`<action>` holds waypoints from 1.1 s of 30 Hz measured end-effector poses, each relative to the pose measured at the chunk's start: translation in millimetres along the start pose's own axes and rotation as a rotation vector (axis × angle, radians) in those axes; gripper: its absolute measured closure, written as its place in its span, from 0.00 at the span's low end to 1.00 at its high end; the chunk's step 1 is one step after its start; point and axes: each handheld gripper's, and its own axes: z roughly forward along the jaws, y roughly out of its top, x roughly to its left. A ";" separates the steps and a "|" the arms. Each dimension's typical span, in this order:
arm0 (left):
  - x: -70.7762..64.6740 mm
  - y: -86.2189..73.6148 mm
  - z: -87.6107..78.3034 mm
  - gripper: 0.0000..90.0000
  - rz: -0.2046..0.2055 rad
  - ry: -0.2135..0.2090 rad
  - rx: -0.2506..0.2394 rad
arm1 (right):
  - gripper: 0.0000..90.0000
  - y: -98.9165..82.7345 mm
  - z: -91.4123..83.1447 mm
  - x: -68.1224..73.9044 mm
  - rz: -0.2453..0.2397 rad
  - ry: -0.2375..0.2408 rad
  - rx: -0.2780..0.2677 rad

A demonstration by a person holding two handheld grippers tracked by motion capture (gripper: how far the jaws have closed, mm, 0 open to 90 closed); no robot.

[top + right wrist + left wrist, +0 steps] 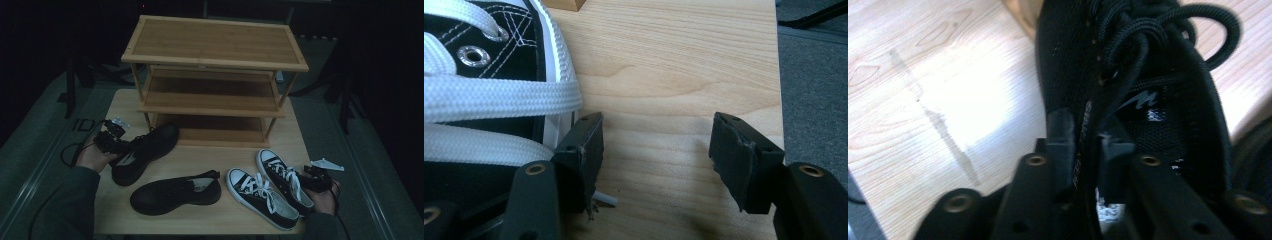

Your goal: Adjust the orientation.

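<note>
Two of my left gripper's (1083, 150) jaws straddle the collar edge of a black shoe (142, 150), standing narrow; whether the pads still press on it I cannot tell from the blur. That shoe lies on the table (200, 160) before the wooden rack (215, 50). My right gripper (656, 155) stands wide over bare wood, beside a white-laced sneaker (489, 75).

my left gripper (111, 141) low at table's left, jaws narrow, a slim gap between. my right gripper (656, 155) rests low, jaws wide apart.
</note>
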 end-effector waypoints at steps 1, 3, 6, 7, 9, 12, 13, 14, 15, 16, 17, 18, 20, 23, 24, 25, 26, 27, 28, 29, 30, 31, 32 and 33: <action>-1.0 0.4 -2.8 0.78 -0.001 -0.007 -0.007 | 0.42 0.0 0.0 0.1 0.000 -0.001 0.000; -3.1 0.3 -8.4 0.74 -0.003 -0.014 -0.029 | 0.42 -0.1 0.0 0.1 0.001 -0.001 -0.001; -5.2 0.4 -17.5 0.71 -0.007 -0.014 -0.055 | 0.42 -0.1 0.0 0.1 0.001 -0.001 -0.001; -5.8 0.6 -20.6 0.70 -0.011 -0.015 -0.066 | 0.42 -0.1 0.0 0.1 0.000 -0.001 -0.001; -7.2 1.3 -25.7 0.69 -0.015 -0.025 -0.081 | 0.42 -0.1 0.0 0.1 0.001 -0.001 -0.001; -12.4 3.0 -29.7 0.69 0.005 -0.024 -0.078 | 0.42 -0.1 0.0 0.0 0.000 -0.001 -0.001; -14.6 3.3 -31.0 0.69 0.007 -0.029 -0.084 | 0.42 -0.1 0.0 0.0 0.001 0.000 -0.001; -16.5 3.8 -32.3 0.68 0.015 -0.032 -0.088 | 0.42 -0.1 0.0 0.0 0.002 0.000 -0.001; -18.5 4.3 -33.4 0.68 0.019 -0.034 -0.089 | 0.42 -0.1 0.0 -0.1 0.001 0.000 -0.001; -20.5 5.0 -34.4 0.68 0.027 -0.035 -0.090 | 0.42 -0.1 0.0 -0.1 0.001 0.000 -0.001; -22.5 5.5 -35.4 0.69 0.034 -0.035 -0.091 | 0.42 -0.1 0.0 -0.1 0.002 0.000 -0.001; -24.6 6.2 -36.5 0.68 0.041 -0.036 -0.090 | 0.42 -0.1 -0.1 0.0 0.003 0.000 -0.001; -29.6 7.4 -38.8 0.68 0.053 -0.037 -0.093 | 0.42 -0.1 -0.1 -0.1 0.003 0.001 -0.001; -37.3 9.1 -42.6 0.69 0.068 -0.037 -0.105 | 0.42 -0.1 -0.1 0.0 0.003 0.000 -0.001; -39.6 9.7 -43.7 0.69 0.071 -0.040 -0.109 | 0.42 -0.1 -0.1 0.0 0.002 0.000 -0.001; -41.8 10.4 -44.9 0.69 0.072 -0.045 -0.110 | 0.42 -0.1 -0.1 0.0 0.002 0.000 -0.002; -44.1 11.1 -45.8 0.69 0.076 -0.049 -0.108 | 0.42 -0.2 -0.1 0.0 0.002 0.000 -0.002; -46.6 11.7 -46.2 0.69 0.084 -0.054 -0.108 | 0.42 -0.2 -0.1 0.0 0.002 -0.001 -0.002; -49.2 12.2 -46.2 0.69 0.092 -0.053 -0.107 | 0.42 -0.2 -0.1 0.0 0.002 -0.001 -0.002; -51.9 12.6 -46.1 0.69 0.099 -0.053 -0.106 | 0.42 -0.2 -0.1 0.0 0.002 -0.001 -0.002; -54.6 12.8 -45.7 0.69 0.103 -0.060 -0.104 | 0.42 -0.2 -0.1 0.0 0.002 -0.001 -0.002; -57.0 13.0 -45.5 0.70 0.112 -0.066 -0.098 | 0.42 -0.2 -0.1 0.0 0.002 -0.001 -0.002; -59.8 12.9 -44.6 0.70 0.118 -0.072 -0.096 | 0.42 -0.2 -0.1 0.0 0.002 -0.001 -0.002; -62.5 12.6 -43.6 0.70 0.123 -0.078 -0.092 | 0.42 -0.2 -0.1 0.0 0.002 -0.001 -0.002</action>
